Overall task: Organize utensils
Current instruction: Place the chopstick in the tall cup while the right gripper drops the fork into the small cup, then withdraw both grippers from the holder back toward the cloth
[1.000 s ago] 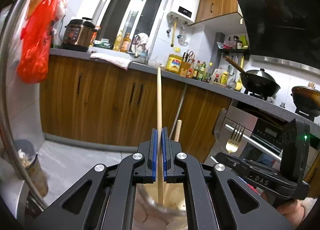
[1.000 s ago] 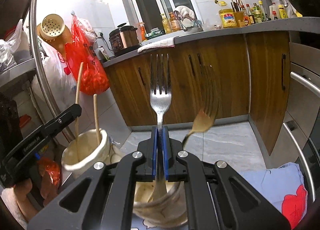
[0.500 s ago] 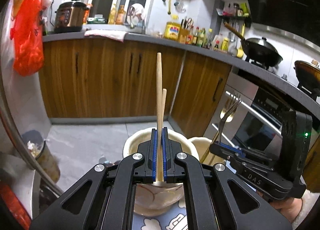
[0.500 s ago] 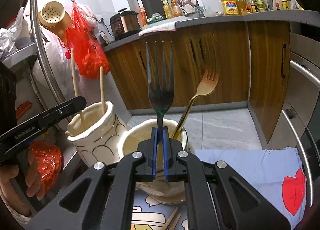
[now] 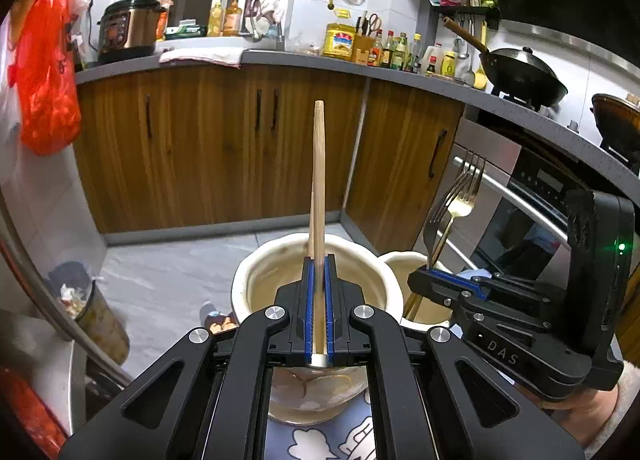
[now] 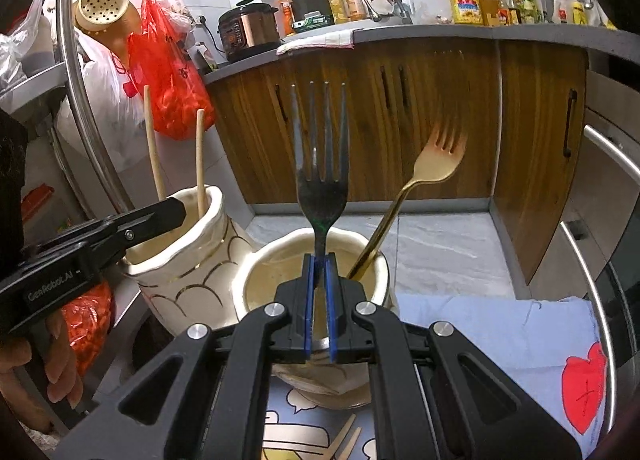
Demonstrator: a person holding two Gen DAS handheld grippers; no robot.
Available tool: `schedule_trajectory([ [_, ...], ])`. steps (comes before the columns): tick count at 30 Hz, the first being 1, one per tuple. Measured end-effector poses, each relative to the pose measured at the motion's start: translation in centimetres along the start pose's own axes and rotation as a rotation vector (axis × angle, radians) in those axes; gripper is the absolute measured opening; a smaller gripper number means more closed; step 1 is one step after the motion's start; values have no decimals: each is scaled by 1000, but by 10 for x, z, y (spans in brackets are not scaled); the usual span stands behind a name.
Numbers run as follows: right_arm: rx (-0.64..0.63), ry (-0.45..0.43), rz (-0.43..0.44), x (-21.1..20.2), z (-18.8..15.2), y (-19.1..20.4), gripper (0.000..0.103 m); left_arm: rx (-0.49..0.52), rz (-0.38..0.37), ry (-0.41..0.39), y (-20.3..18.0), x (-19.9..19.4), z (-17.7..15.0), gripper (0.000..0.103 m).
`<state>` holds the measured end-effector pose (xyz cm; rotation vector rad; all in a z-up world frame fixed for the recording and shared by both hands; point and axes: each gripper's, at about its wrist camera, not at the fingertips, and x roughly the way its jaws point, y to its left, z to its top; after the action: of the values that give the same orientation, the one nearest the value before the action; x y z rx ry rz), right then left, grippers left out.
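My left gripper (image 5: 319, 260) is shut on a wooden chopstick (image 5: 319, 179), held upright over a cream ceramic holder (image 5: 256, 268); a second chopstick stands behind it. My right gripper (image 6: 319, 258) is shut on a dark steel fork (image 6: 321, 163), tines up, its handle down inside a second cream holder (image 6: 380, 260) that also holds a gold fork (image 6: 432, 163). In the right wrist view the left gripper (image 6: 176, 211) sits at the chopstick holder (image 6: 192, 272) with two chopsticks (image 6: 200, 155). In the left wrist view the right gripper (image 5: 428, 276) holds the fork (image 5: 444, 203) beside it.
Both holders stand on a cartoon-print mat (image 6: 296, 416) with loose chopsticks (image 6: 344, 440) on it. A blue cloth (image 6: 500, 332) lies to the right. A metal rack pole (image 6: 76, 71) and red bag (image 6: 172, 71) stand left. Wooden cabinets (image 5: 224, 147) and an oven (image 5: 532, 203) lie beyond.
Both grippers have come down: the chopstick and the steel fork now reach lower into their holders. Both holders appear larger and closer in view.
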<state>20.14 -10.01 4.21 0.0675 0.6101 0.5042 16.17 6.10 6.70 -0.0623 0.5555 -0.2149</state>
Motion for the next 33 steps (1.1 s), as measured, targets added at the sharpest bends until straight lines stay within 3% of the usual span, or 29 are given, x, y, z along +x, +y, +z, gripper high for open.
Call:
schedule_trajectory([
  [12, 9, 8, -8, 2, 0, -1, 6, 14, 40, -5, -5, 1, 1, 10],
  [14, 14, 8, -9, 0, -1, -2, 6, 15, 58, -6, -6, 1, 0, 28],
  [18, 15, 8, -7, -1, -1, -3, 6, 10, 53, -10, -6, 0, 1, 30],
  [21, 16, 7, -5, -3, -2, -3, 8, 5, 48, -23, -5, -4, 1, 38],
  [24, 17, 1, 8, -9, -1, -2, 21, -2, 49, -37, -4, -12, 4, 46],
  [28, 10, -17, 25, -22, -1, 0, 26, -5, 71, -53, -3, -26, 7, 60],
  [30, 8, -26, 34, -29, -1, 1, 36, -8, 77, -57, -3, -33, 8, 66],
  [33, 3, -42, 36, -43, -1, 2, 38, -11, 97, -63, -4, -44, 8, 74],
])
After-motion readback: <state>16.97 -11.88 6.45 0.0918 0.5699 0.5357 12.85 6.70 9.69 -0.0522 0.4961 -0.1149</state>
